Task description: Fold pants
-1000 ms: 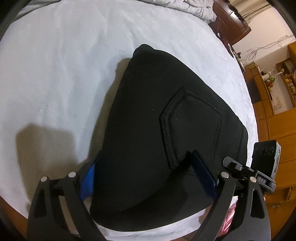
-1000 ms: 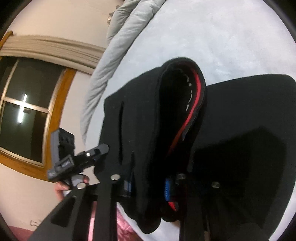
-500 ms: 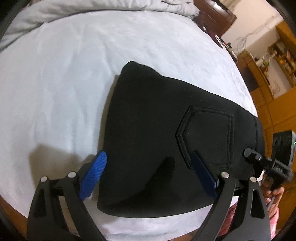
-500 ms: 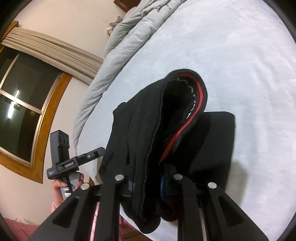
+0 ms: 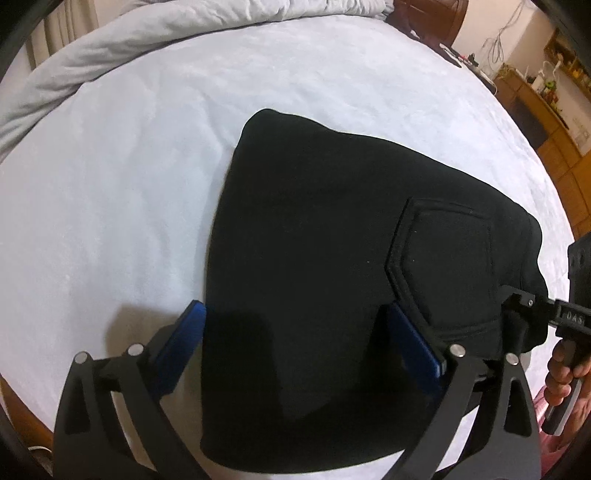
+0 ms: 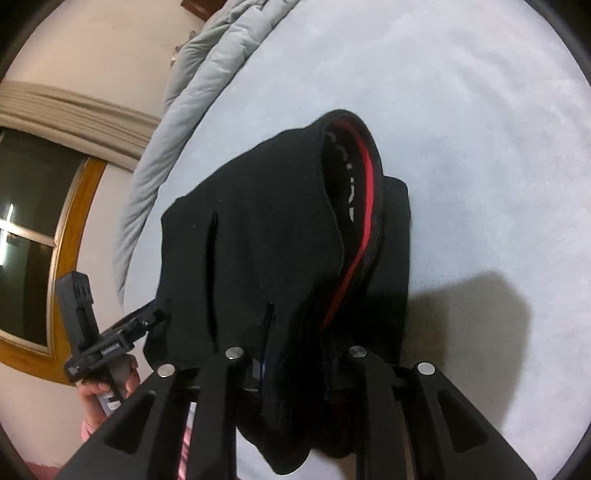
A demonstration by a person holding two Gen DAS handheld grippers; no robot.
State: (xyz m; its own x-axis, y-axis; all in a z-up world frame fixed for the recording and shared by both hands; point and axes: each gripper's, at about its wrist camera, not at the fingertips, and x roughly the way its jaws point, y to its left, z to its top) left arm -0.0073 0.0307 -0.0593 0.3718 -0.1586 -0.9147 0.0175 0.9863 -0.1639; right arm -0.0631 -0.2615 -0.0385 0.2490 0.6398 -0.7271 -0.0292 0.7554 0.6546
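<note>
Black pants folded on a white bed, one gripper spread wide over them and the other clamped on the waistband end.

The pants (image 5: 332, 266) lie in a folded bundle on the bed sheet (image 5: 110, 206), back pocket (image 5: 443, 251) up. The left gripper (image 5: 295, 347) sits above them with its blue pads (image 5: 184, 332) far apart, gripping nothing. The right gripper (image 6: 295, 365) is closed on the thick waistband end, where a red band (image 6: 364, 221) shows inside. A grey duvet (image 5: 155, 33) is bunched along the far edge.
</note>
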